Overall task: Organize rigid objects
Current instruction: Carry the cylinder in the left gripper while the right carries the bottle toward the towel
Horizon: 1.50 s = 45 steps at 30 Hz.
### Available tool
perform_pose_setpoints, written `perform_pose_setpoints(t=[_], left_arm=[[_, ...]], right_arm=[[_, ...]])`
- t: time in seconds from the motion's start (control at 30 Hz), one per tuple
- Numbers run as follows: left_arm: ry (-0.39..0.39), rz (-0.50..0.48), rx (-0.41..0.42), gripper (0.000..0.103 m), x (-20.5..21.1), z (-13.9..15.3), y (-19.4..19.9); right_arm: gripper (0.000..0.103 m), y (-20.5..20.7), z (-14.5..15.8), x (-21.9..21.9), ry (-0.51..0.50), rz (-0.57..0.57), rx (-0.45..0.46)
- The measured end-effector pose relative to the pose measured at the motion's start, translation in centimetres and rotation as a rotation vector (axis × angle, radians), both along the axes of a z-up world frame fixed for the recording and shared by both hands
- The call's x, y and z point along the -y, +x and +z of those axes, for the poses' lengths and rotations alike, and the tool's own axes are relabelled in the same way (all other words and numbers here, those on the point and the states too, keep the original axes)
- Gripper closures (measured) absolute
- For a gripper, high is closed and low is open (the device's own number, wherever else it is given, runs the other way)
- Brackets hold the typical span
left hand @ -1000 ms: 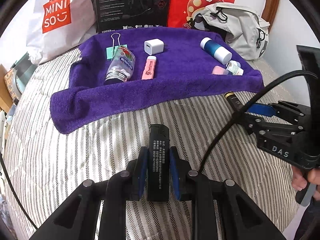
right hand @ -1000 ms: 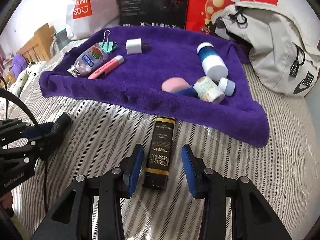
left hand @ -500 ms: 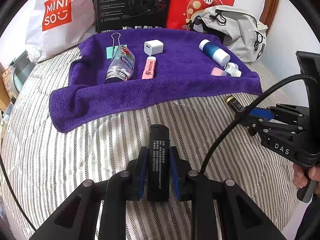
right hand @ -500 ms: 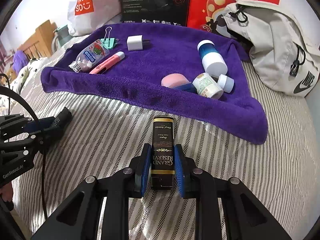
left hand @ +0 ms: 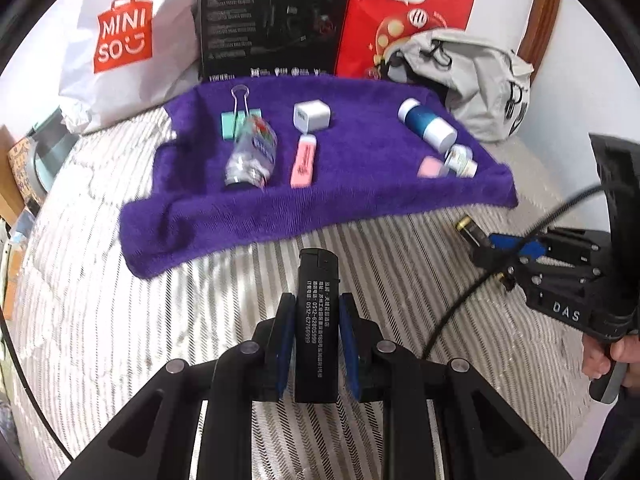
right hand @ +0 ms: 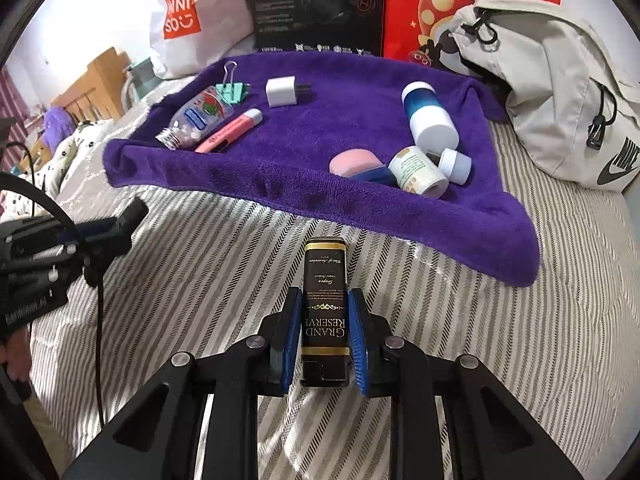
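Observation:
My left gripper [left hand: 315, 312] is shut on a black lighter [left hand: 316, 292] with white print, held just above the striped bedding. My right gripper [right hand: 325, 308] is shut on a black and gold lighter [right hand: 325, 292] marked Grand Reserve, short of the purple towel [right hand: 360, 128]. On the towel lie a clear bottle [left hand: 252, 152], a pink tube [left hand: 305, 160], a white charger [left hand: 311, 115], a green binder clip [left hand: 239, 120], a blue and white bottle [right hand: 429, 114], a pink-capped item [right hand: 352, 162] and two small white bottles [right hand: 416, 170]. The right gripper [left hand: 492, 240] also shows at the right of the left wrist view.
Behind the towel stand a white Miniso bag [left hand: 120, 40], a black box [left hand: 272, 16] and a red bag [left hand: 404, 20]. A grey backpack [right hand: 560, 92] lies at the right. A black cable [left hand: 480, 280] crosses the striped bedding [left hand: 120, 300]. A hand [left hand: 616, 356] holds the right gripper's handle.
My right gripper closed on the black and gold lighter and lifted it off the bedding. Both grippers have moved a little nearer to the towel; the left has kept hold of its lighter.

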<state>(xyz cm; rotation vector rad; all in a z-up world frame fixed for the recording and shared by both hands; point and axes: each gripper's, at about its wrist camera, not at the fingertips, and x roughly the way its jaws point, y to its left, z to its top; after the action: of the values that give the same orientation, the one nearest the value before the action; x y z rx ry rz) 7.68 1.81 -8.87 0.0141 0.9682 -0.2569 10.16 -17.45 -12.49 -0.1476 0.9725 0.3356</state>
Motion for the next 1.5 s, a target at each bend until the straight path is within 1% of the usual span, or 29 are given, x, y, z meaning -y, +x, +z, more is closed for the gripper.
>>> perform_pose_setpoints(t=[0.1,0.23,0.33,0.67,0.77,0.9,1.0,1.03,1.17,1.2,1.4,1.43,1.5], left_arm=[[0.011,0.005,0.008,0.082,0.0,0.8,0.3],[0.003,0.005,0.008,0.082,-0.1,1.6,1.0],[-0.003,0.001,0.01,0.082,-0.1,2.3,1.8],[-0.035,-0.045,0.015,0.083,1.5,4.0,5.2],[-0.003,-0.045,0.007,0.084,2.1,3.7,5.9],[-0.02,-0.03,0.008,0.084,1.1,3.9,6.0],[0.035,-0.013,0.003,0.084,0.4,3.5,5.5],[0.039,-0.005,0.002,0.084,0.1,3.3,5.2],[-0.049,-0.002,-0.009,0.084,-1.3,2.5,3.8],[-0.055,-0.002,-0.008,0.084,-1.4,2.4,3.5],[-0.031,-0.034,-0.026,0.083,-0.2,0.9,3.1],[-0.029,-0.041,-0.029,0.078,0.2,0.5,3.3],[0.005,-0.038,-0.024,0.075,0.6,0.0,3.5]], right_arm=[[0.08,-0.6,1.0,0.6,0.014,0.005,0.014],[0.08,-1.0,2.2,1.3,0.043,0.015,0.027],[0.08,-1.0,3.0,1.5,0.046,0.025,0.04],[0.08,0.9,5.1,2.5,0.081,0.038,0.057],[0.08,1.3,5.0,2.5,0.073,0.043,0.055],[0.08,1.4,4.6,2.6,0.087,0.047,0.041],[0.08,1.2,4.4,2.6,0.091,0.053,0.039],[0.08,1.1,4.3,2.5,0.096,0.054,0.037],[0.08,0.9,4.0,2.2,0.091,0.061,0.03],[0.08,0.8,3.9,2.1,0.092,0.064,0.028],[0.08,0.3,3.4,1.3,0.088,0.085,0.019],[0.08,0.2,3.2,1.2,0.086,0.089,0.015],[0.08,0.0,2.9,0.9,0.077,0.095,0.006]])
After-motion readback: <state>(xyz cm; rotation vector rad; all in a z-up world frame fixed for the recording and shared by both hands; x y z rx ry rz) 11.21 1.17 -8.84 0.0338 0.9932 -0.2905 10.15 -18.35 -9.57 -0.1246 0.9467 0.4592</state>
